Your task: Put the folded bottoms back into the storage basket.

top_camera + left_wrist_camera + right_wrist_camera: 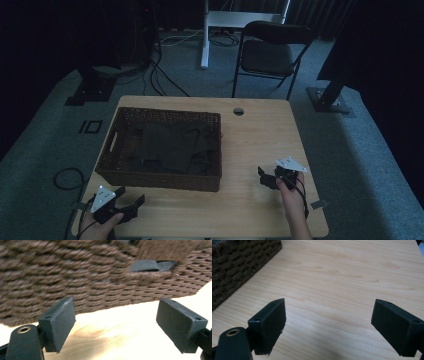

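In the high view, a wooden table (260, 145) stands in the middle of the frame, and a brown woven basket (162, 177) sits on its left half. Dark cloth (167, 147) lies folded inside the basket and covers most of its bottom. The left gripper (134, 204) is at the lower left of this frame, at the near edge of the table and just beside the near wall of the basket, with a hand (97, 225) holding it from below. Its jaws stand wide apart and hold nothing. In the left gripper view, the basket (75, 280) fills the upper part of the frame, very near the jaws but not touching them, and a slot-shaped handle hole (152, 265) shows in its wall at the upper right; bare table (112, 335) lies between the two jaws. The right gripper (264, 178) is at the lower right of the high view, over the bare wood to the right of the basket and well apart from it, with the other hand (292, 197) behind it. Its jaws are also spread wide with nothing between them. In the right gripper view, the table (342, 285) fills most of the frame, and a corner of the basket (239, 267) shows at the upper left. A black chair (270, 52) stands on the floor beyond the table, at the top of the high view.
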